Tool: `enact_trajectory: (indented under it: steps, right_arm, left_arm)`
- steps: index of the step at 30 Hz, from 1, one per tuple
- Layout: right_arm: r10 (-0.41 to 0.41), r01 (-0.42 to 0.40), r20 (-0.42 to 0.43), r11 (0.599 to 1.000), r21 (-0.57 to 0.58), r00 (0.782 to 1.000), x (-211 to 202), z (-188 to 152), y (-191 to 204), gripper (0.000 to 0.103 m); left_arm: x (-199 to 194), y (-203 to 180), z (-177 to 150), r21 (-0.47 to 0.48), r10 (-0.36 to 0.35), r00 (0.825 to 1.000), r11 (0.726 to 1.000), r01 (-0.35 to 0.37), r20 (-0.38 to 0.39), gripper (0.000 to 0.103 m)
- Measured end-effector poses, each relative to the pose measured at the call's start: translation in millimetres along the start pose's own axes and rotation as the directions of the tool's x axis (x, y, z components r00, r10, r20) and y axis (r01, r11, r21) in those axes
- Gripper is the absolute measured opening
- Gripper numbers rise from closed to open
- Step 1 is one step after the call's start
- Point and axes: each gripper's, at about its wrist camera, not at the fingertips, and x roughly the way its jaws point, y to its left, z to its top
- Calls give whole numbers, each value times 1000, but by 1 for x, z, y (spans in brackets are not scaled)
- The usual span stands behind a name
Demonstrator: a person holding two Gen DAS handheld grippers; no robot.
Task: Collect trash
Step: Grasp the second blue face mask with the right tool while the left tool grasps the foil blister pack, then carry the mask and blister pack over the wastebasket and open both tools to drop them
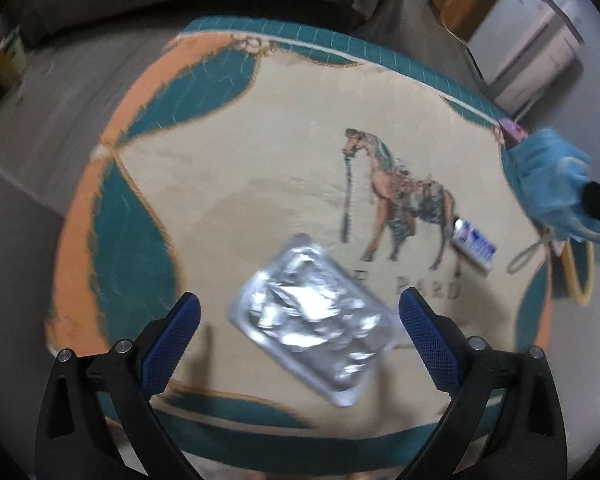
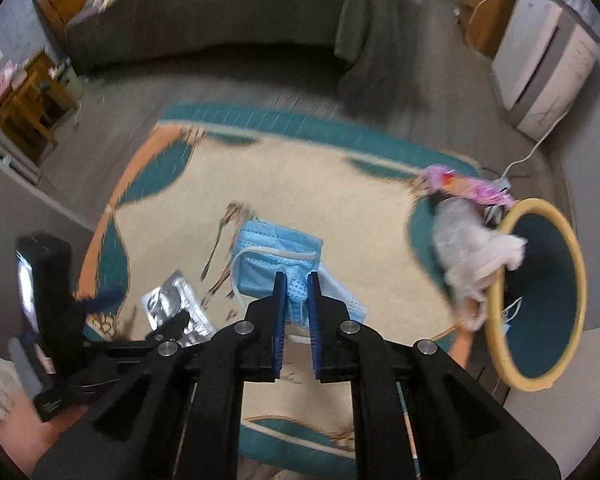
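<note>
Mask (image 2: 276,252) hangs crosswise, clamped between right gripper (image 2: 296,280) fingers (image 2: 278,300).

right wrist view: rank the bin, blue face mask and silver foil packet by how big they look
1. Bin, the largest.
2. Blue face mask, though it is held close to the camera.
3. Silver foil packet, smallest and partly hidden by the left gripper.

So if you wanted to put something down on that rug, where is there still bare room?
The widest bare stretch of the rug lies left of the horse picture, up to the orange and teal border. It is crowded nearer: the foil packet, the small wrapper. By the bin, tissue and a pink wrapper pile up.
</note>
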Motion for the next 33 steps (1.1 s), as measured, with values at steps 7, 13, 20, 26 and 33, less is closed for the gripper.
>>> enact_trajectory:
  steps: [7,13,20,26,33]
  right_arm:
    - [11,-11,9,997,76,1000,5,-2,-44,10]
    - [31,-34,34,996,87,999,2,5,-58,10]
    - [45,-50,83,997,60,996,-14,14,-62,10]
    - [54,-68,134,993,101,989,-30,18,-78,10]
    - [42,-70,189,987,142,981,-50,20,-96,10]
  left_arm:
    - [30,2,-8,-167,3,997,986,-15,-73,98]
    - [43,-27,9,-29,57,997,998,-58,-48,98]
    - [50,-63,2,181,155,987,971,-159,35,70]
    - [43,-73,7,227,126,990,964,-136,57,69]
    - [0,-117,16,335,63,977,933,-130,204,69]
